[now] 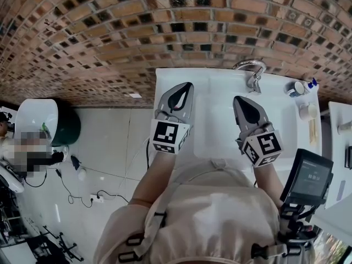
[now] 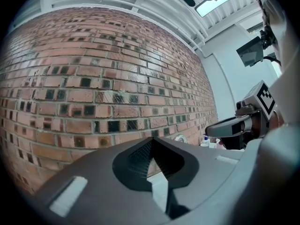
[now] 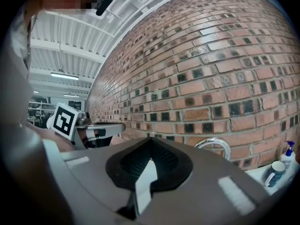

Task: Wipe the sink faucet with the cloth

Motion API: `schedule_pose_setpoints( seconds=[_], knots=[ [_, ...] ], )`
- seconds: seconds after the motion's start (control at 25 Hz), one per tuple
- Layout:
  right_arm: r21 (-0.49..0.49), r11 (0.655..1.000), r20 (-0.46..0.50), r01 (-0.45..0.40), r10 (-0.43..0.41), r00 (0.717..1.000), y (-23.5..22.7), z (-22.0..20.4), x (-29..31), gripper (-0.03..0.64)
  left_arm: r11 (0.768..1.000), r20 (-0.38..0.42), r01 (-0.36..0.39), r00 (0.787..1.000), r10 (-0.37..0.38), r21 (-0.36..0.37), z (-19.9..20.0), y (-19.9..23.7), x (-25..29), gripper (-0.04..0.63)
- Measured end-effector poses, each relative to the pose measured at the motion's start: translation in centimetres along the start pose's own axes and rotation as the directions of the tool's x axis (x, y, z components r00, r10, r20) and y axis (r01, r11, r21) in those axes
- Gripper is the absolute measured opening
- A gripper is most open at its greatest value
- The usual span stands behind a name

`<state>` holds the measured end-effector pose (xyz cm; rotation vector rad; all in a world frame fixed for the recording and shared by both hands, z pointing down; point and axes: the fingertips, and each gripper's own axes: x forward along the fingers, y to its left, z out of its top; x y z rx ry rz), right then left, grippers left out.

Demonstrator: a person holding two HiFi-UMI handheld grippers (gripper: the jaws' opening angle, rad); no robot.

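Head view: left gripper (image 1: pixel 188 86) and right gripper (image 1: pixel 237 99), jaws pressed together, empty; faucet (image 1: pixel 252 70) ahead; no cloth visible, progress unclear.

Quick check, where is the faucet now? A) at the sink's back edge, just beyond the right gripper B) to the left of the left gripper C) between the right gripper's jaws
A: the faucet stands just past the tip of the shut, empty right gripper, at the far rim of the sink.
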<state>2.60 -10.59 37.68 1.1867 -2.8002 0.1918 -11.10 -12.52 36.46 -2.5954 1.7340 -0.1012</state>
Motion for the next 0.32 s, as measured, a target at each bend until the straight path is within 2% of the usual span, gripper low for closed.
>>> schedule_pose_setpoints(
  seconds=[0.32],
  knots=[
    [0.003, 1.0, -0.01, 0.001, -0.001, 1.0, 0.1, -0.6, -0.7, -0.014, 1.0, -0.027, 0.025, 0.999, -0.025, -0.016, -0.9, -1.4, -0.3, 0.003]
  ],
)
